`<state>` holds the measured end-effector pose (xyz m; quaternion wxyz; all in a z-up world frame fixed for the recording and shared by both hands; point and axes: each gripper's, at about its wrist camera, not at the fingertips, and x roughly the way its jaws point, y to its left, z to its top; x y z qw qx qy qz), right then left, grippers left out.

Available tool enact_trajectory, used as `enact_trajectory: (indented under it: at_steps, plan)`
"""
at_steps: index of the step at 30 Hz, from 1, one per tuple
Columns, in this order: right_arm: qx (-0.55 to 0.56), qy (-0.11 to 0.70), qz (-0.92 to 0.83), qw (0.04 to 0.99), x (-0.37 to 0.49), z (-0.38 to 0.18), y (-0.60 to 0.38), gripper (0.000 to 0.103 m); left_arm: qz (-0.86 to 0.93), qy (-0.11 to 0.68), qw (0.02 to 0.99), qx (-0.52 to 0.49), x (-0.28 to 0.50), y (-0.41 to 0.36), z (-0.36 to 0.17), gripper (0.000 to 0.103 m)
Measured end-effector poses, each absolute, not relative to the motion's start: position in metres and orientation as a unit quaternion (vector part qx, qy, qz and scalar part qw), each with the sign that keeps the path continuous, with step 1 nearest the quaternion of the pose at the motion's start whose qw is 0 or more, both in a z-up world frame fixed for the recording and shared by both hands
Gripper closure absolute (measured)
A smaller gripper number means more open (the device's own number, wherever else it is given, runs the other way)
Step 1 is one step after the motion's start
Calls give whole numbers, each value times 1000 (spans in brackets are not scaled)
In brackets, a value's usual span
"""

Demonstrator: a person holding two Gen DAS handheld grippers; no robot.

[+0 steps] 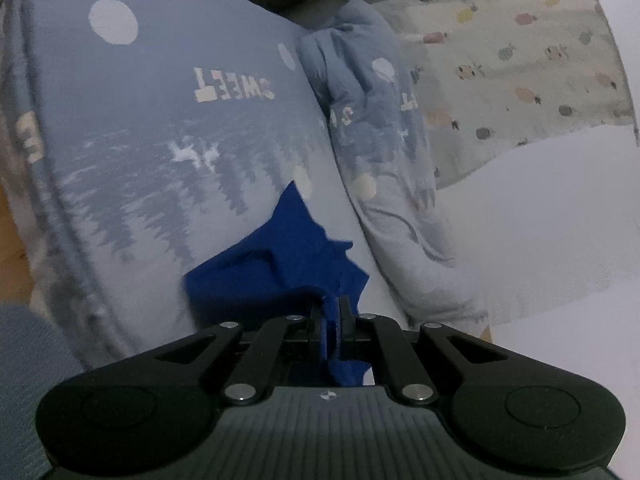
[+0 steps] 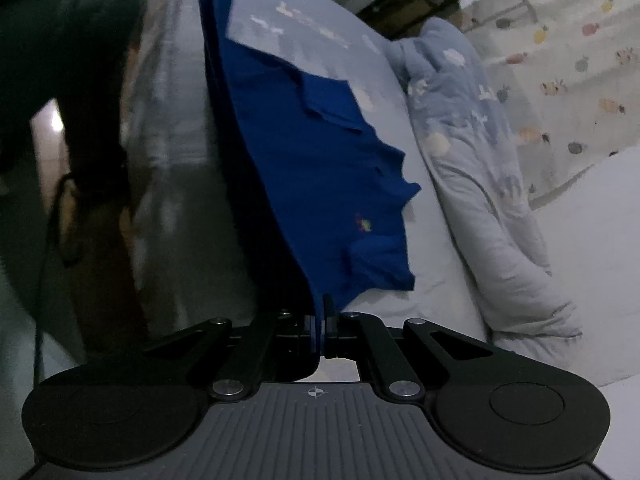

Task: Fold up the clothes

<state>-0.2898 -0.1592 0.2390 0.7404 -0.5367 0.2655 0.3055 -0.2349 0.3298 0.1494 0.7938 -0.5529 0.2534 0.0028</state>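
Right now your left gripper is pinched tight on an edge of the blue garment, which spreads just beyond the fingers over the pale printed bedding. Your right gripper is likewise clamped on the same garment, whose cloth rises up and leftward from the jaws.

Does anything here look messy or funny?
Yes, a bit. The blue shirt hangs crumpled, pinched in both the left gripper and the right gripper, not flat yet. Beside it the light blue quilt lies bunched in a long roll on the bed.
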Motion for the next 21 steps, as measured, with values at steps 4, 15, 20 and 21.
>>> enact_trajectory:
  at_steps: [4, 15, 20, 21]
  plan:
    - [-529, 269, 303, 746, -230, 247, -163, 100, 14, 251, 797, -549, -180, 329, 159, 96]
    - [-523, 261, 284, 760, -14, 231, -147, 101, 50, 259, 813, -520, 10, 326, 161, 96]
    - [-517, 290, 277, 756, 90, 186, -146, 100, 77, 287, 812, -502, 103, 322, 132, 96]
    - [-513, 297, 275, 757, 108, 178, -145, 101, 79, 293, 812, -498, 121, 321, 125, 96]
